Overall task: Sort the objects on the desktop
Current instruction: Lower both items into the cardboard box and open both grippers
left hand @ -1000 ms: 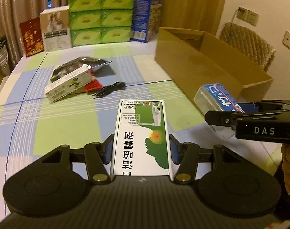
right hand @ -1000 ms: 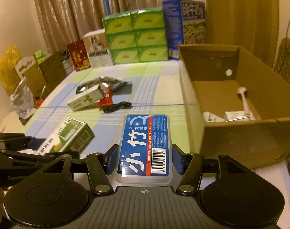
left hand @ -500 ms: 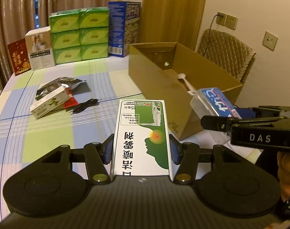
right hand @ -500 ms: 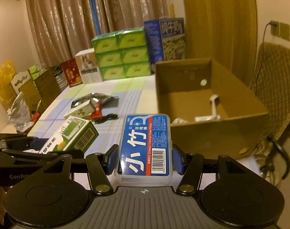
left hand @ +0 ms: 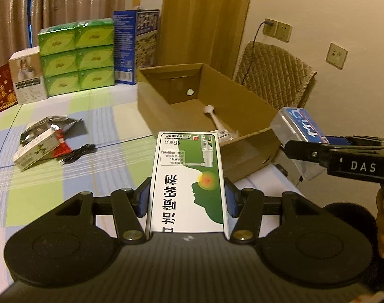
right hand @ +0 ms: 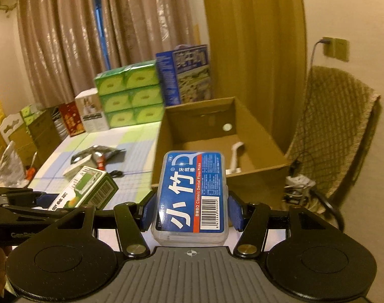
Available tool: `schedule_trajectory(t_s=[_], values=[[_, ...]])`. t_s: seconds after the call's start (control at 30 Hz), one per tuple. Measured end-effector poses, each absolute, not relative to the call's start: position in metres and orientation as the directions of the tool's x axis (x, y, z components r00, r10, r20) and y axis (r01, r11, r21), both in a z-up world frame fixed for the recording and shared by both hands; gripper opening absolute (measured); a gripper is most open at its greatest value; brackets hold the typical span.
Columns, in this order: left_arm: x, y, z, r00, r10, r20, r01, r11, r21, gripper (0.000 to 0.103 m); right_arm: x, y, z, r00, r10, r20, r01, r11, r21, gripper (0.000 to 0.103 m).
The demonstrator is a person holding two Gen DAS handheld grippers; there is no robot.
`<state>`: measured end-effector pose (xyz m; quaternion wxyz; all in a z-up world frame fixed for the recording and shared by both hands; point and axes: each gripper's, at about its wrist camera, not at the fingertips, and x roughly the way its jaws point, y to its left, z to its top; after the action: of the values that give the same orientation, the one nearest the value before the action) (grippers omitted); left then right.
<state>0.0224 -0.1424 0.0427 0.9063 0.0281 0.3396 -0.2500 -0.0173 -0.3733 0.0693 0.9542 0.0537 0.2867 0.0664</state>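
Left wrist view: the left gripper (left hand: 188, 197) is clamped on a green-and-white spray box (left hand: 189, 176), held above the table (left hand: 40, 197) short of the carton (left hand: 242, 116), which lies at 1 o'clock; a white tool (left hand: 216, 121) rests on the carton floor. At 3 o'clock the right gripper (left hand: 303, 144) carries the floss case (left hand: 299, 126) over the carton's near corner. At 10 o'clock a small box (left hand: 36, 149), foil pouch (left hand: 52, 123) and black cable (left hand: 78, 152) remain unsorted. Right wrist view: the right gripper (right hand: 190, 210) is closed on the floss case (right hand: 192, 192), with the carton (right hand: 255, 136) open at 12 o'clock and the spray box (right hand: 88, 189) at 9 o'clock. To release well, each load should probably pass fully over the near wall, come low, and drop clear of the white tool (right hand: 234, 156), one gripper at a time to avoid collision.
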Motion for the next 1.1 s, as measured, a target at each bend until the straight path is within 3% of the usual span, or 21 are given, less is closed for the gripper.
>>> schedule_trajectory(t_s=[0.67,1.1], values=[[0.097,-0.215,0.069,0.626,-0.482,-0.613,0.539,0.836,-0.107,0.051,0.065,-0.422,0.096,0.849,0.115,-0.516,-0.081,0.993,0.087,0.055],[0.177,-0.247,0.034,0.58,-0.497,-0.646,0.547,0.825,-0.143,0.054,0.144,-0.442,0.054,0.807,0.088,-0.583,-0.054,0.996,0.077,0.055]])
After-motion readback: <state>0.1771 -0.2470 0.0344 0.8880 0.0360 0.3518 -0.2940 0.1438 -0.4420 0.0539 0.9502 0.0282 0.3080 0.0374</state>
